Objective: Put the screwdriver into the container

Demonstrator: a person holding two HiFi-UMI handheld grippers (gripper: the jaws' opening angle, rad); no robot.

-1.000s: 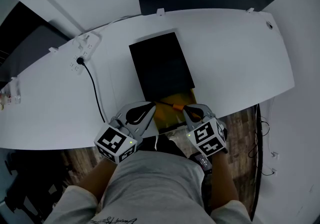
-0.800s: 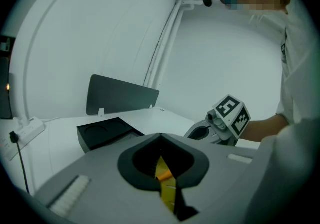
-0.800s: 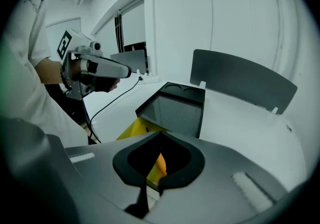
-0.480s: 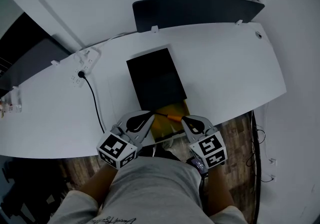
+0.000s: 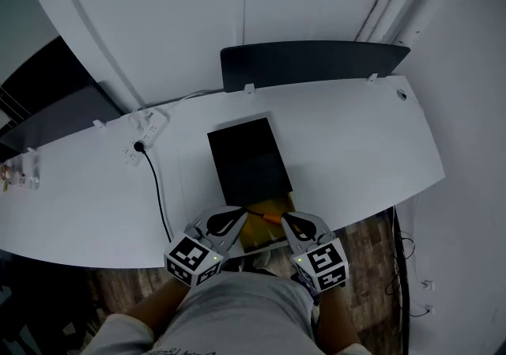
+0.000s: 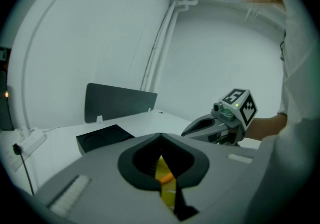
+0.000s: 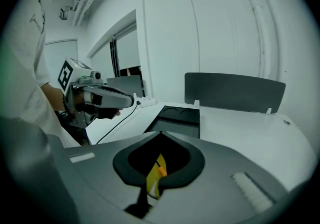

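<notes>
Apparently nothing is done yet: the orange-handled screwdriver [image 5: 273, 217] lies on a yellow mat [image 5: 259, 230] at the front edge of the table [image 5: 356, 148], just before the black container [image 5: 247, 160] and not in it. The left gripper [image 5: 237, 217] and right gripper [image 5: 288, 221] hover beside it, jaws pressed together (pinching nothing). Grasping, carrying and dropping it in all remain.

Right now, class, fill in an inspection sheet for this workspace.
Surface: white curved table.
Job's things: screwdriver lies on a yellow piece at the near edge, before the black container.
Clutter: small items, far left, too small to name.
Grippers: left claw and right claw both shut, flanking the screwdriver.
Cables: black cable from the power strip to the near edge; thin cables on the floor.
Surroundings: dark panel behind the table, white wall.
</notes>
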